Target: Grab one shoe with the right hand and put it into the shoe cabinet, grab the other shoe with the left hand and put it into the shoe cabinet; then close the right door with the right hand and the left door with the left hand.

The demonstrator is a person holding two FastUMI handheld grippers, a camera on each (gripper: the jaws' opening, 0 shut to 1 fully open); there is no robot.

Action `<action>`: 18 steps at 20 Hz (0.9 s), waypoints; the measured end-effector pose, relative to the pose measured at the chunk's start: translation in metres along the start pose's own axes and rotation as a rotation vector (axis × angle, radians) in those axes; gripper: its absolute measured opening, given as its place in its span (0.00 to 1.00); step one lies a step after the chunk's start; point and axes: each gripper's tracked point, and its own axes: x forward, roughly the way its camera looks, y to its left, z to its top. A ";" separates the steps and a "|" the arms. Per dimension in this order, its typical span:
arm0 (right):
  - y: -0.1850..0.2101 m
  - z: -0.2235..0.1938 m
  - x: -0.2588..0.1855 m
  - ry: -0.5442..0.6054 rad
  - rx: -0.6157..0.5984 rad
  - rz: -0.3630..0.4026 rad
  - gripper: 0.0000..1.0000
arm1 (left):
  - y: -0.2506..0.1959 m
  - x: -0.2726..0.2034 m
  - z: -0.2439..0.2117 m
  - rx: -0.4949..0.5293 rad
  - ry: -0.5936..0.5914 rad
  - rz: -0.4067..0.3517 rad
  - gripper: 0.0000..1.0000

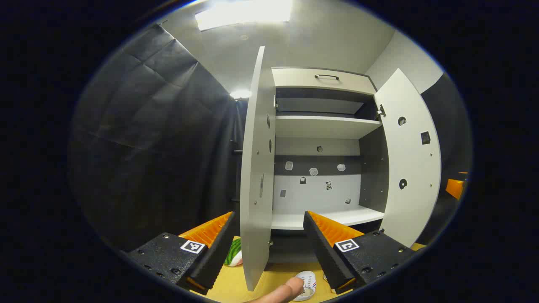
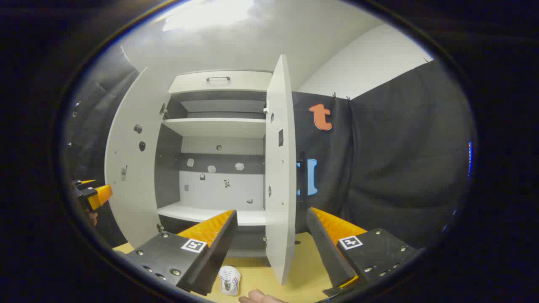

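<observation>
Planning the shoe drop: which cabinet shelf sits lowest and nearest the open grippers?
The bottom white shelf, just behind the left gripper; the upper shelf sits far higher, under the drawer.

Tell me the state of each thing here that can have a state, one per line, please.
left door: open, swung out edge-on
right door: open, swung out edge-on
drawer: shut
shelves: empty
shoe: on the floor, outside the cabinet
left hand-held gripper: open, holding nothing
right hand-held gripper: open, holding nothing
</observation>
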 end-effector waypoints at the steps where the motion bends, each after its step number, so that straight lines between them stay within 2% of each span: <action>1: 0.001 -0.001 0.000 0.005 -0.005 0.003 0.94 | -0.003 -0.001 -0.004 0.001 0.011 -0.010 0.95; 6: 0.028 -0.018 -0.007 0.060 0.032 0.102 0.98 | -0.005 -0.002 -0.012 -0.013 0.033 -0.030 0.94; 7: 0.028 -0.019 -0.007 0.062 0.023 0.100 0.94 | -0.005 -0.001 -0.013 -0.016 0.035 -0.029 0.94; 8: 0.028 -0.021 -0.005 0.062 0.010 0.095 0.98 | -0.005 -0.001 -0.013 -0.016 0.037 -0.030 0.95; 12: 0.031 -0.022 -0.002 0.062 0.020 0.093 0.98 | -0.006 -0.003 -0.014 0.007 0.037 -0.048 0.95; 13: 0.030 -0.022 -0.001 0.058 0.024 0.090 0.94 | -0.008 -0.004 -0.014 0.005 0.036 -0.054 0.95; 14: 0.027 -0.023 0.001 0.056 0.022 0.083 0.98 | -0.010 -0.005 -0.014 0.003 0.037 -0.060 0.95; 18: 0.026 -0.030 0.007 0.063 0.031 0.065 0.98 | -0.014 -0.007 -0.017 0.017 0.031 -0.074 0.94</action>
